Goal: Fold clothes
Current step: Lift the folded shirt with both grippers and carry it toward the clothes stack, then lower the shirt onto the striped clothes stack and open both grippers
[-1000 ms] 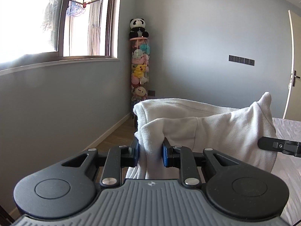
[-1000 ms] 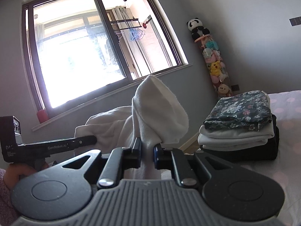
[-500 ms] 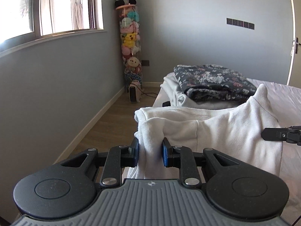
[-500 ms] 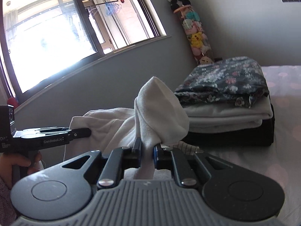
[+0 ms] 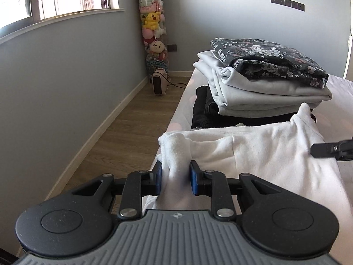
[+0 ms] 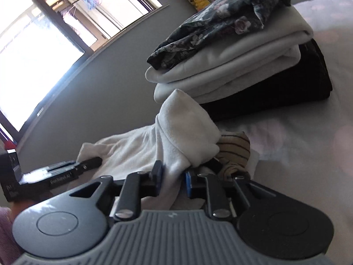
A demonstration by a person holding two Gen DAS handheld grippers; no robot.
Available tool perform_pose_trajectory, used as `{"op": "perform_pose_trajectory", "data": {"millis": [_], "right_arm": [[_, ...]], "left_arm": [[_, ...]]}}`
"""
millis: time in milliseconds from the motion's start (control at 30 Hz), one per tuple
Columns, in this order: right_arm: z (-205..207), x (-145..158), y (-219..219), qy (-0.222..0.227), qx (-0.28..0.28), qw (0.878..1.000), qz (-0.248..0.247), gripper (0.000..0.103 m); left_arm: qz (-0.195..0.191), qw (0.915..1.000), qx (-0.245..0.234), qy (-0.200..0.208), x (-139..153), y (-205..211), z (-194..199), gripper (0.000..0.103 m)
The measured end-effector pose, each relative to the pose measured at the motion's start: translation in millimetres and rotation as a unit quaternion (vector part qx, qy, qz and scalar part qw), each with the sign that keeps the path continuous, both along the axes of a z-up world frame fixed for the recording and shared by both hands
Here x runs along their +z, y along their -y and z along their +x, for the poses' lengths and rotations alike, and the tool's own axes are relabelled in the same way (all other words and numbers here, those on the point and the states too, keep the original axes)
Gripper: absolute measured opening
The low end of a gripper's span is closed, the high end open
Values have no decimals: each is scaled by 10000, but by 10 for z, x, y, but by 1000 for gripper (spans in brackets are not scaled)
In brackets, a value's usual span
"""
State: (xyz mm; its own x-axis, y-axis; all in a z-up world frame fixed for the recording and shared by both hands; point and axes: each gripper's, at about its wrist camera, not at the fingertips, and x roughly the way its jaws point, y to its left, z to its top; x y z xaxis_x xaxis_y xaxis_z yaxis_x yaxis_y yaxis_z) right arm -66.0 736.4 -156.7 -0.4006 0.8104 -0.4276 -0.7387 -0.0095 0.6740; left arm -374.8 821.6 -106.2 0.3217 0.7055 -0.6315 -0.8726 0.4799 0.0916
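Observation:
A white fleece garment (image 5: 260, 152) is stretched between both grippers, low over the bed. My left gripper (image 5: 175, 177) is shut on a bunched corner of it at the bed's left edge. My right gripper (image 6: 173, 180) is shut on the other corner (image 6: 185, 128), which stands up in a peak. The right gripper's finger also shows at the right edge of the left wrist view (image 5: 331, 149). The left gripper shows at the left of the right wrist view (image 6: 55, 175). A striped tan cloth (image 6: 235, 152) lies just beyond the right gripper.
A stack of folded clothes (image 5: 260, 84) sits on the bed beyond the garment: dark floral piece on top, pale grey in the middle, black below; it also shows in the right wrist view (image 6: 231, 50). Wooden floor (image 5: 123, 132), grey wall and a small heater (image 5: 159, 81) lie left of the bed.
Both grippers have come down and tipped forward with the white garment, from held high facing the window to low over the bed near the folded stack. Both stay shut.

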Motion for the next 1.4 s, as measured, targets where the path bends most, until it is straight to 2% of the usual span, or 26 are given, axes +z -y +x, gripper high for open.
{"op": "perform_pose_trajectory", "data": {"millis": [33, 167, 267, 333, 400, 433, 467, 533, 600, 633, 667, 700, 733, 800, 867, 1033, 1067, 1133, 1200, 1300, 1400], "right_arm": [[55, 8, 12, -296, -30, 9996, -14, 37], [208, 41, 19, -1015, -464, 9937, -94, 63], [318, 45, -20, -1157, -735, 9904, -183, 62], [323, 73, -102, -1172, -666, 9902, -356, 47], [243, 193, -146, -602, -562, 9961, -325, 19], [200, 252, -167, -301, -511, 9978, -308, 18], [133, 300, -174, 125, -478, 9984, -282, 15], [-1, 393, -190, 969, -409, 9942, -232, 15], [-141, 434, -206, 1747, -342, 9838, -212, 15], [-209, 455, -192, 2042, -345, 9781, -213, 15], [-250, 475, -155, 2246, -392, 9734, -212, 20], [-290, 524, -89, 2403, -478, 9694, -148, 30], [-328, 574, -21, 2553, -554, 9653, -78, 32], [-398, 695, 139, 2686, -428, 9622, 165, 32], [-483, 812, 299, 2772, -190, 9598, 410, 32], [-878, 896, 638, 2947, 690, 9500, 765, 31], [-943, 879, 690, 3029, 790, 9465, 780, 32], [-1090, 792, 731, 3200, 951, 9395, 775, 32], [-1129, 695, 751, 3295, 1004, 9362, 702, 32], [-1085, 511, 676, 3307, 1078, 9359, 555, 32], [-1016, 347, 573, 3155, 1125, 9411, 455, 32]], "left_arm": [[3, 10000, 1, 17, 16, 8, -7, 29], [-57, 9998, 85, 164, 77, 26, -67, 32], [-47, 9997, 182, 136, 114, 45, -94, 35], [19, 9997, 230, 109, 170, 82, -128, 36], [126, 9996, 255, 60, 248, 139, -185, 41], [187, 9995, 263, 27, 290, 172, -218, 49], [242, 9993, 275, -8, 329, 206, -252, 52], [306, 9990, 318, -88, 389, 289, -328, 53], [321, 9988, 352, -94, 445, 385, -406, 53], [318, 9988, 356, -64, 471, 441, -445, 49], [339, 9989, 321, -3, 500, 513, -478, 47], [370, 9989, 270, 58, 526, 589, -501, 44], [402, 9989, 215, 117, 548, 665, -514, 41], [458, 9988, 71, 131, 547, 793, -496, 39], [510, 9986, -96, 78, 520, 906, -450, 31], [739, 9971, -168, -38, 305, 983, -272, 30], [712, 9974, -94, -77, 251, 946, -251, 30], [571, 9983, 57, -110, 147, 846, -239, 21], [422, 9988, 170, -165, 52, 740, -257, 19], [268, 9992, 190, -207, -47, 642, -289, 19], [120, 9995, 254, -163, -108, 591, -305, 19]]}}
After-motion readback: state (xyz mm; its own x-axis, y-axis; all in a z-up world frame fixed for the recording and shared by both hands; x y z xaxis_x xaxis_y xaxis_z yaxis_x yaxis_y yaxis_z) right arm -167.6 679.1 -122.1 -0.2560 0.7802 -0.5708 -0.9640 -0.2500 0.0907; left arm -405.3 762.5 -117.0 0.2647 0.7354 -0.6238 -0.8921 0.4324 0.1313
